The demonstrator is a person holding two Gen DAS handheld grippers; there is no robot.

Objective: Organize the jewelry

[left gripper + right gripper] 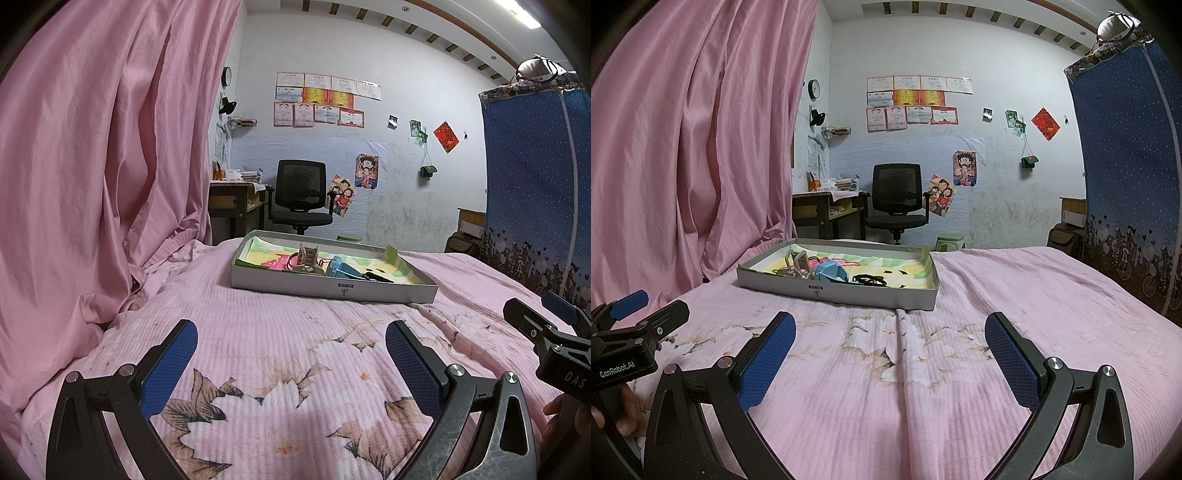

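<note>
We are holding two tongs low over a pink bed (280, 354), and both point toward a shallow grey box (332, 290) that sits ahead of them on the cover. Our left tongs (291, 363) are released, their blue pads spread wide with nothing between them. Our right tongs (890, 363) are spread the same way and hold nothing either. From the left tongs, the box lies ahead and slightly to the right; from the right tongs, it lies ahead and to the left. So the box sits roughly between the two lines of reach, well apart from both sets of tips, and neither hand looks clearly nearer. Its long side runs across our view, left to right, with one long wall facing us. Inside it, the small things are bunched together: a beige clip (308, 254) stands up toward the left, a light blue clip (338, 267) lies just right of it, and a dark, flat piece (376, 276) lies further right. Nothing small shows on the cover outside the box. That fits pieces already gathered in, or pieces waiting to be sorted. Either way, any reach must go forward and over the near wall.
</note>
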